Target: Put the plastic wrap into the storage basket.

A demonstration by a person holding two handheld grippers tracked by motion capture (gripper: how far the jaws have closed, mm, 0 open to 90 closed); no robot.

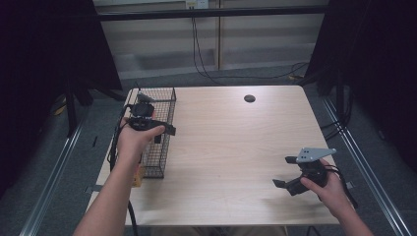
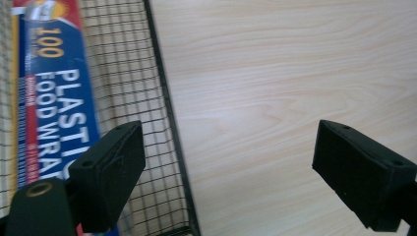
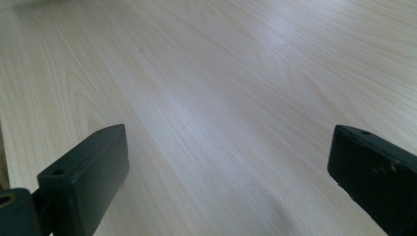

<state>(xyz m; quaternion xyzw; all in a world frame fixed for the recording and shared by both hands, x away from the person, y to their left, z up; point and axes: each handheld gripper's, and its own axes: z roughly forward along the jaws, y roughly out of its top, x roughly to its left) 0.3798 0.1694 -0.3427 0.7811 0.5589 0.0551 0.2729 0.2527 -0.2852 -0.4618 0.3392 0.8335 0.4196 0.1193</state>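
Left gripper (image 1: 165, 134): held above the right-hand edge of the wire basket (image 1: 169, 109), jaws spread wide, nothing between them. In the left gripper view (image 2: 223, 169) one jaw hangs over the basket's mesh (image 2: 130, 73), the other over bare table (image 2: 275, 83); the basket's dark rim runs between them.

Right gripper (image 1: 285, 171): near the table's front right corner, well apart from the basket, jaws spread and empty. Grey three-cornered plate on top. In the right gripper view (image 3: 228, 169) plain pale wood (image 3: 221, 73) lies between and beyond the jaws.

Basket: black wire, long and narrow, along the left side of the light wooden table (image 1: 236, 147). Inside lies a long blue box (image 2: 54, 98) with red and yellow trim, lettered "PLASTIC FOOD WRAP" and "100", lengthwise on the basket floor. In the high view a yellowish end of something (image 1: 138, 176) shows at the basket's near end; cannot tell if it is the same box.

Round dark hole (image 1: 249, 98) in the tabletop near the far edge. Cables (image 1: 206, 73) trail on the grey floor beyond the table.
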